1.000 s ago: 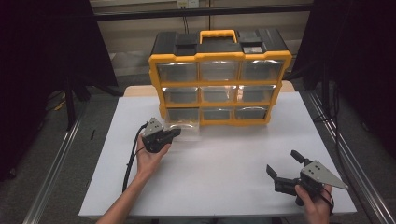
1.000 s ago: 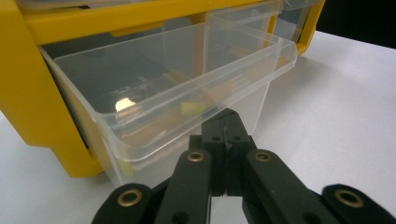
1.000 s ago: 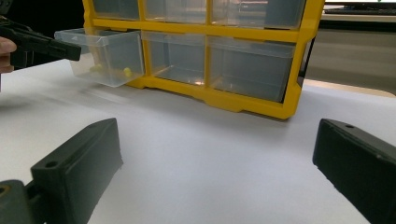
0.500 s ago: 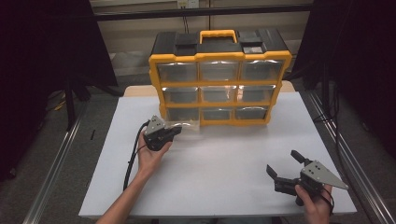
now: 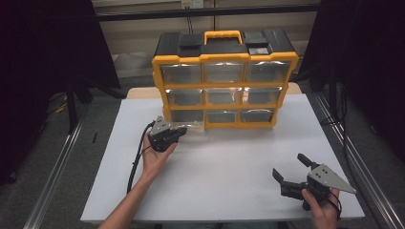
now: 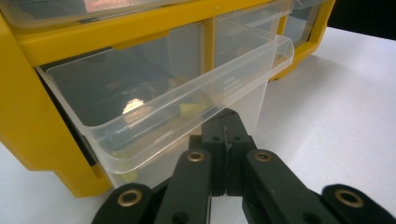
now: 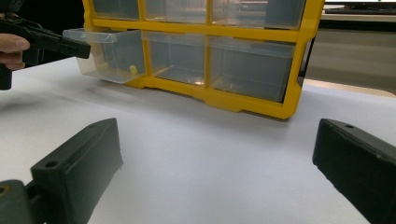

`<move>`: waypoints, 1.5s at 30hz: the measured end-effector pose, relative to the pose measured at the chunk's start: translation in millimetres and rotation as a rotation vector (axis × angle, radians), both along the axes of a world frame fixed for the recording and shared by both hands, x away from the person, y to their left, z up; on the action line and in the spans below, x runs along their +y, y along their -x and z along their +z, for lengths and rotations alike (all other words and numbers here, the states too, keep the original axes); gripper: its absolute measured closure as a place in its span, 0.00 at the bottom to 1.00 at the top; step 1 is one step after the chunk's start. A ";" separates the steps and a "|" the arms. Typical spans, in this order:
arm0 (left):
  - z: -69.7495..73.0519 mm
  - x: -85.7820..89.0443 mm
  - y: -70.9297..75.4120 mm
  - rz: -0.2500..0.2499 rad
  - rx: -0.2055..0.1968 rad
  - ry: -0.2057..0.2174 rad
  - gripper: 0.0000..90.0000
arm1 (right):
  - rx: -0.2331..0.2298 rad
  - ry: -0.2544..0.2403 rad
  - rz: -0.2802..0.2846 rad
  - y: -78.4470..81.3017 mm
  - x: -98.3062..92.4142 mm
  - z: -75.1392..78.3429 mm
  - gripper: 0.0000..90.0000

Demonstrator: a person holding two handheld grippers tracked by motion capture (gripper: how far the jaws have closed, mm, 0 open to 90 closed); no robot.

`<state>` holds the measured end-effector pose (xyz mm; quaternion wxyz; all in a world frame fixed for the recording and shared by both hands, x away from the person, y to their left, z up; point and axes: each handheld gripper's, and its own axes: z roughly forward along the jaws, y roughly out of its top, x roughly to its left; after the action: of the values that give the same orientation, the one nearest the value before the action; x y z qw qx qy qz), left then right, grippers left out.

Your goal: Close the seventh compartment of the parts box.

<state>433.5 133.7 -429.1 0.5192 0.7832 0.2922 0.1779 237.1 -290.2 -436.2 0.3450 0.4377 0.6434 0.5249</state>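
A yellow organizer with clear drawers stands at the back of the white table. Its bottom-left drawer is pulled partway out, with a small yellow piece inside. My left gripper is shut, jaws pressed together, with its tip just under the drawer's front lip and against the front wall. Nothing shows between the jaws. My right gripper rests open near the front right of the table, empty, pointing toward the organizer.
The other drawers are pushed in. A black cable trails from the left gripper along the table. Metal rails run along both sides of the table, and dark curtains hang beyond them.
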 end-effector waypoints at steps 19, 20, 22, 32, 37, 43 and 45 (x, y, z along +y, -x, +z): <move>-0.7 -4.0 -6.5 0.009 -0.002 0.000 1.00 | 0.000 0.000 0.000 -0.1 0.2 0.0 0.01; -0.3 -3.4 -7.0 0.009 -0.007 -0.009 1.00 | 0.000 0.000 0.000 -0.1 0.2 0.0 0.01; 0.0 -3.1 -7.8 0.008 -0.012 -0.013 1.00 | -0.001 0.000 0.000 -0.2 0.2 0.0 0.01; 0.6 -4.5 -9.6 0.015 -0.013 -0.018 1.00 | 0.000 -0.001 0.000 0.4 0.1 0.2 0.01; 0.3 -4.4 -10.7 0.019 -0.017 -0.022 1.00 | 0.001 -0.001 0.001 0.3 -0.1 0.2 0.01; 0.2 -5.5 -12.9 0.022 -0.011 -0.021 1.00 | 0.001 0.001 0.002 0.3 -0.1 0.1 0.01; 0.3 -5.4 -13.8 0.023 -0.014 -0.022 1.00 | 0.001 0.001 0.002 0.3 -0.2 0.2 0.01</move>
<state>447.3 128.3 -428.8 0.5104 0.7844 0.2954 0.1923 236.8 -290.3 -436.0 0.3443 0.4371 0.6443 0.5246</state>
